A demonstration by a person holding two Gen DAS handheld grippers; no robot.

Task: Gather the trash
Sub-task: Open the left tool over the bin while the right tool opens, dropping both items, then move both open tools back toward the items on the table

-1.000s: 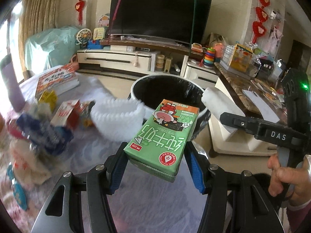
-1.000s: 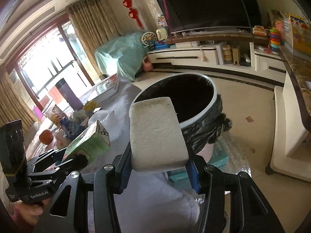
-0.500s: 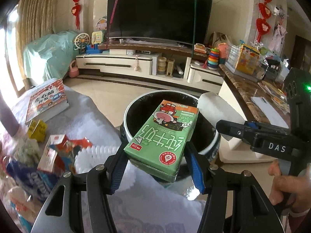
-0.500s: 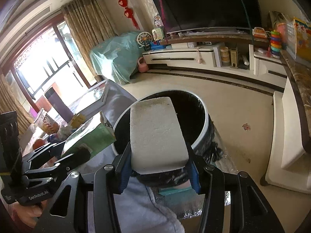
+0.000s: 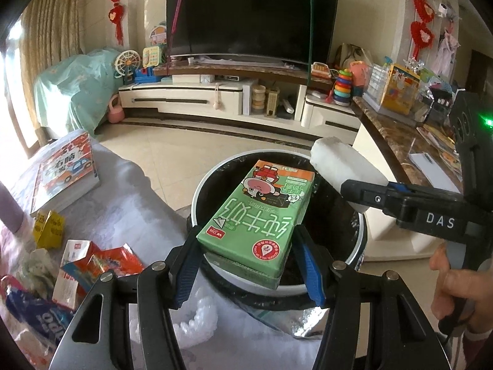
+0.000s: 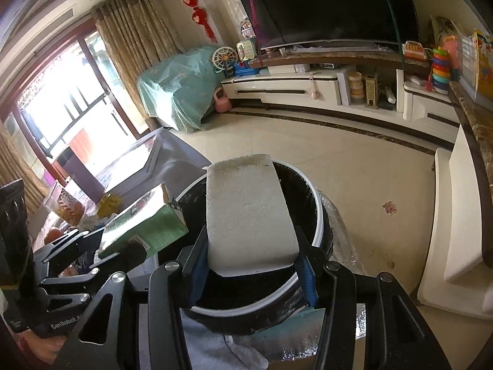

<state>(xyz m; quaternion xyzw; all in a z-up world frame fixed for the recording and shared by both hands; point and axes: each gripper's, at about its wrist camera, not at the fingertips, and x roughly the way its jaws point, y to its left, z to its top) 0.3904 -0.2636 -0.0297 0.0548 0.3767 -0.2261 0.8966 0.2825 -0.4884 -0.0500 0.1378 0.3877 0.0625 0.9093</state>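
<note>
So, going left to right: over on the table [image 5: 129, 191] there was still a pile of leftover stuff, a picture book [image 5: 66, 174], a little yellow packet [image 5: 49, 229] and some torn snack wrappers [image 5: 98, 265], all waiting their turn. A second before, that clutter filled most of the left camera's view and the trash bin [image 5: 215, 182] sat further off; by this point both tools had swung over so the bin's black-lined mouth was right under them. The left gripper [image 5: 246, 262] was clamped tight on the green milk carton [image 5: 258, 212], blue pads pressing its two long sides, with the carton's far end poking out over the bin opening. Next to it, the right gripper [image 6: 251, 265] was squeezing a white foam block [image 6: 246, 212] the same way, and from its own camera the block hung over the near half of the bin. The two items were close side by side but I couldn't see them touching. My guess is the carry was basically done and the only thing left for these two was to let go; they looked far enough over the rim to fall in, though the carton's back end sat near the edge, so it might clip it.
</note>
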